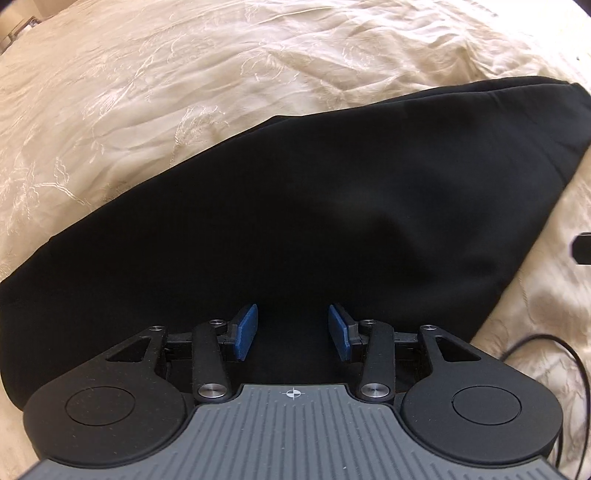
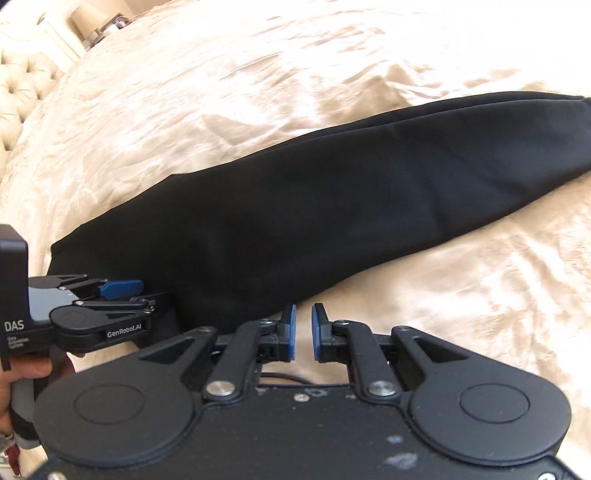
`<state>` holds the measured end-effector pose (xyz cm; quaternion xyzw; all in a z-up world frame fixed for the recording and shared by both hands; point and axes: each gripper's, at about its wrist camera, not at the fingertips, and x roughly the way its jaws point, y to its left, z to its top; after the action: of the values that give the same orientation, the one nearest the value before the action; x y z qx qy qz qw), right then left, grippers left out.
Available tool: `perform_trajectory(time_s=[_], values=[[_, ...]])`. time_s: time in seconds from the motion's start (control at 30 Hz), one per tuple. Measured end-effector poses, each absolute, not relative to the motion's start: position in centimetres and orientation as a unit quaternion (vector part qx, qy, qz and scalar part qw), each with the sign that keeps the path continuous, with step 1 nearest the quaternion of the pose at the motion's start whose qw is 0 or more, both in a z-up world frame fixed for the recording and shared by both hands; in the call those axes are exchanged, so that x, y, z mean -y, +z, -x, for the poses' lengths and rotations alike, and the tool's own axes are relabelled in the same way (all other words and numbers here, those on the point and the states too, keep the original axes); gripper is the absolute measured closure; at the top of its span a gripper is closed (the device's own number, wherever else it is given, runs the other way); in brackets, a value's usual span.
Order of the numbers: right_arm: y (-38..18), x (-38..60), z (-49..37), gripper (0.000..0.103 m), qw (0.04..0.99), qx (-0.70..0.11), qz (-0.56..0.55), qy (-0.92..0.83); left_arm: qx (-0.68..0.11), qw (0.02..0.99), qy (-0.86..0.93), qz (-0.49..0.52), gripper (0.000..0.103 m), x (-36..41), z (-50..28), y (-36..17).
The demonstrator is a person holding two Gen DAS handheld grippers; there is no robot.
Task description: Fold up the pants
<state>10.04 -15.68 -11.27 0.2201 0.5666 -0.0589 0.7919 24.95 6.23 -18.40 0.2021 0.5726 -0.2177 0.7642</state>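
Black pants (image 1: 332,203) lie in a long, flat strip on the cream bedspread (image 1: 147,92), running from lower left to upper right. My left gripper (image 1: 292,328) hovers over their wide near part, jaws open, with only dark cloth below the blue pads (image 1: 245,332). In the right wrist view the pants (image 2: 332,184) stretch across the middle. My right gripper (image 2: 303,326) is at their near edge over the bedspread (image 2: 461,295). A narrow gap shows between its pads, with nothing in it. The left gripper (image 2: 155,291) appears at the pants' left end, held by a hand (image 2: 22,369).
A thin black cable (image 1: 554,343) loops on the bedspread at the lower right. A tufted cream headboard (image 2: 22,85) and a bedside stand with small items (image 2: 92,26) sit at the far upper left. Wrinkled bedspread lies beyond the pants.
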Motion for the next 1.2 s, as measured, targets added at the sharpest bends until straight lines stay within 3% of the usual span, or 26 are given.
perform_trajectory(time_s=[0.33,0.5,0.73,0.9,1.2], values=[[-11.3,30.7,-10.2,0.081,0.805,-0.542,-0.213,-0.116,-0.595,0.785,-0.073,-0.16,0.058,-2.7,-26.3,-18.6],[-11.8,40.0,-11.3,0.076,0.817,-0.524,-0.188,-0.152,-0.588,0.79,-0.026,-0.171,0.063,-0.6,-25.6,-18.8],[-11.6,48.3,-13.5,0.071,0.821,-0.513,-0.175,-0.18,-0.562,0.813,-0.024,-0.149,0.063,3.1,-23.9,-15.4],[-11.8,45.7,-15.8,0.07,0.836,-0.519,-0.151,-0.092,-0.544,0.82,-0.078,-0.159,0.062,8.0,-22.4,-14.2],[-13.1,33.0,-21.5,0.072,0.833,-0.53,0.027,0.157,-0.581,0.795,-0.088,-0.15,0.062,9.5,-24.2,-17.9]])
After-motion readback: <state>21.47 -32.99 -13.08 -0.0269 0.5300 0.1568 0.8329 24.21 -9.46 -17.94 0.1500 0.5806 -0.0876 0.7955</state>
